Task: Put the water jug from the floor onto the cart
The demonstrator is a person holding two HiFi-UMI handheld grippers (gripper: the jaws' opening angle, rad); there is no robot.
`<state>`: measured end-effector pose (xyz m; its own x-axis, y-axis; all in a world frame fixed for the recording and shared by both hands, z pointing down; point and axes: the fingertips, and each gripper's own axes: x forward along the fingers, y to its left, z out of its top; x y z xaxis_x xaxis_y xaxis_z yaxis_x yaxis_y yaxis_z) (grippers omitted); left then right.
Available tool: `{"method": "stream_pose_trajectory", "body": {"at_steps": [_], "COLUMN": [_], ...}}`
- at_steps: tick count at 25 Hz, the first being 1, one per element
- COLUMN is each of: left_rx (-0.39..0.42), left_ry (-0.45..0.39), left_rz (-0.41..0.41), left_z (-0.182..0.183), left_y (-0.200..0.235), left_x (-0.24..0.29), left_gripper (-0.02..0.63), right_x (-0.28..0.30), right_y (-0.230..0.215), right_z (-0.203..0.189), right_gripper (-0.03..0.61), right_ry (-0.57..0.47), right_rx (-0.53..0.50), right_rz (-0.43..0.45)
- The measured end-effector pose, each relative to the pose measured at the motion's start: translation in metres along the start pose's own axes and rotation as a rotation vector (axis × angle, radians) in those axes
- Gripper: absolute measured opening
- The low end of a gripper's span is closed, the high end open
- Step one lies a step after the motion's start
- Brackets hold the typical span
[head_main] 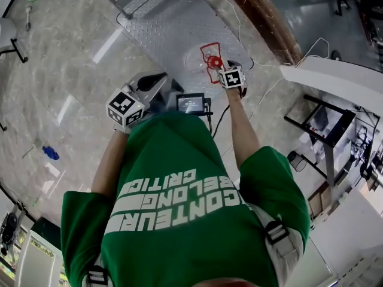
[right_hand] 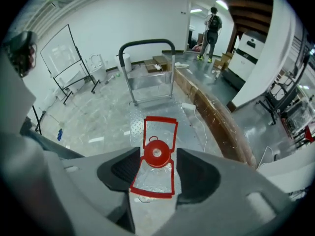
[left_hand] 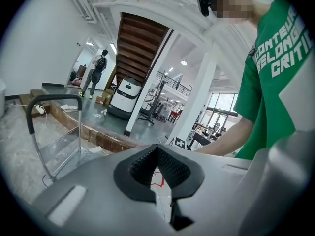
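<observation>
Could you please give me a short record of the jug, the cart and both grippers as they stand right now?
water jug: clear, with red cap and red frame, upright on the cart's deck
cart: diamond-plate deck, handle at the far end
right gripper: above the jug's cap, pointing steeply down, jaws apart and off the cap
left gripper: jaw tips together, nothing held, by the cart's near end
task state: jug appears to be already on the cart

Around me, glossy marble floor (head_main: 60, 70); a whiteboard (right_hand: 61, 53) stands at left by the white wall (right_hand: 123, 18), wooden stairs (left_hand: 142, 38) upper centre.
</observation>
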<state>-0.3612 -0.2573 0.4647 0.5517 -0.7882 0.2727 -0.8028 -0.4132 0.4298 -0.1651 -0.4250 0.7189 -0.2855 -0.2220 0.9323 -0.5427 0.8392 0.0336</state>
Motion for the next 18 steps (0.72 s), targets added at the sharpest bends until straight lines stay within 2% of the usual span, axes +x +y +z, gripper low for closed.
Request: {"method": "stream_pose_trajectory", "body": {"at_steps": [5,12,18], "left_rx": [0.032,-0.013,0.004], "left_ry": [-0.015,-0.049,-0.036], "left_rz": [-0.057,-0.177,-0.294], "left_z": [0.005,0.000,-0.013], "left_y": [-0.024,-0.050,-0.097], "left_x": [-0.011,-0.020,-0.018], "left_gripper": [0.011,0.011,0.009], "right_x": [-0.079,-0.158,-0.219], "right_y": [0.011,0.051,0.087], "right_z": [0.005,-0.009,-0.054], "right_gripper": [-0.006,-0.008,-0.008], "right_ry": [-0.180,-0.329,-0.418], "right_rx": [0.074,0.105,0.115], "right_rz": [-0.016,-0.034,-0.068]}}
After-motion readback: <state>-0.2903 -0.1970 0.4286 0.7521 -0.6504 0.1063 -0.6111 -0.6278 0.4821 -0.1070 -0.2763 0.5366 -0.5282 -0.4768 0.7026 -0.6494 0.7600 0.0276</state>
